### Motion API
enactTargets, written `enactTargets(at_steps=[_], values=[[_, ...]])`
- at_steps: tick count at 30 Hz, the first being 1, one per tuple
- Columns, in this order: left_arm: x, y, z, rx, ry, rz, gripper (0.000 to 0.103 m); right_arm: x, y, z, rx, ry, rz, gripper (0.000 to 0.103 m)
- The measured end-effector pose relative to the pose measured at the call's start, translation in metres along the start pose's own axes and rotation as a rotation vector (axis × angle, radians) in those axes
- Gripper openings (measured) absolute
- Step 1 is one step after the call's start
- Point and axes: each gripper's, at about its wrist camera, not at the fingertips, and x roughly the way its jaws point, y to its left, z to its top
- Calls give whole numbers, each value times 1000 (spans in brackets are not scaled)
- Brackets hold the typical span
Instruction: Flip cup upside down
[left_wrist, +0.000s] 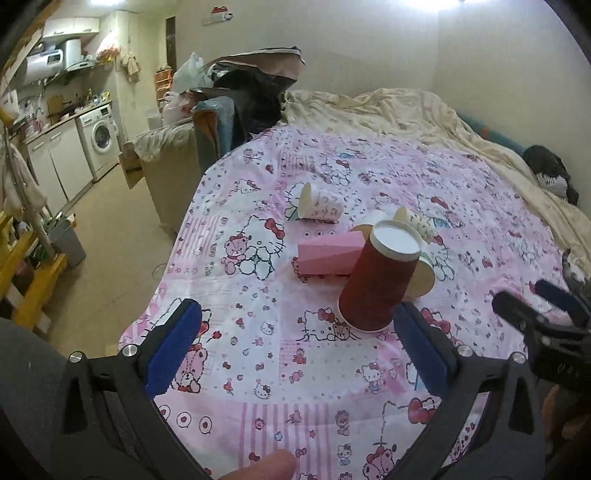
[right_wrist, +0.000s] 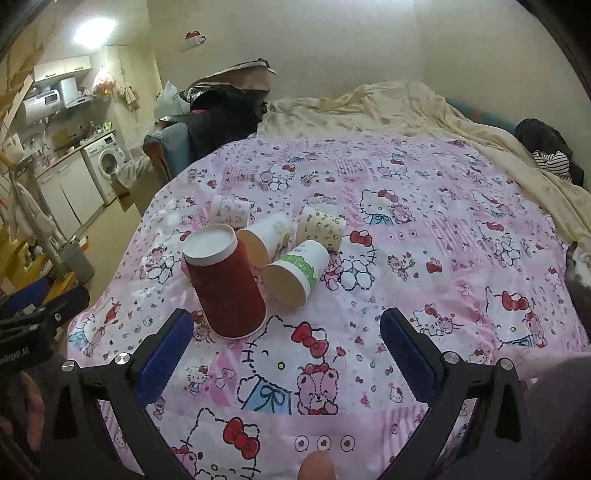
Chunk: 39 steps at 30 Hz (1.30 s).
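Here the red cup (right_wrist: 225, 284) stands mouth-down on the tablecloth (right_wrist: 424, 258), both hand-held grippers (left_wrist: 295, 350) (right_wrist: 286, 354) spread wide, empty.

Pink box (left_wrist: 328, 254) partly behind red cup (left_wrist: 376, 284)

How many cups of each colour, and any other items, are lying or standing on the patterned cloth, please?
Red cup, standing upside down: 1
Pink-patterned white cup, on its side: 1
Plain white cup, on its side: 1
Green-banded white cup, on its side: 1
Yellow-patterned cup, on its side: 1
Pink box: 1
Total: 6
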Motion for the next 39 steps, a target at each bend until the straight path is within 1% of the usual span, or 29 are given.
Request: enactTargets(at_steps=[3,6,21,39], values=[[2,-5,-1,17,3,-1,102,1,1,3,4,-18,4,103],[4,-5,1,2,4,-8,102,1,3,4,-1,-25,4,103],[6,-2,0,-24,12,-10,102,2,7,2,-10,-26,2,103],[4,-4,1,-15,8,-13,102,3,7,4,-7,-30,-5,103]])
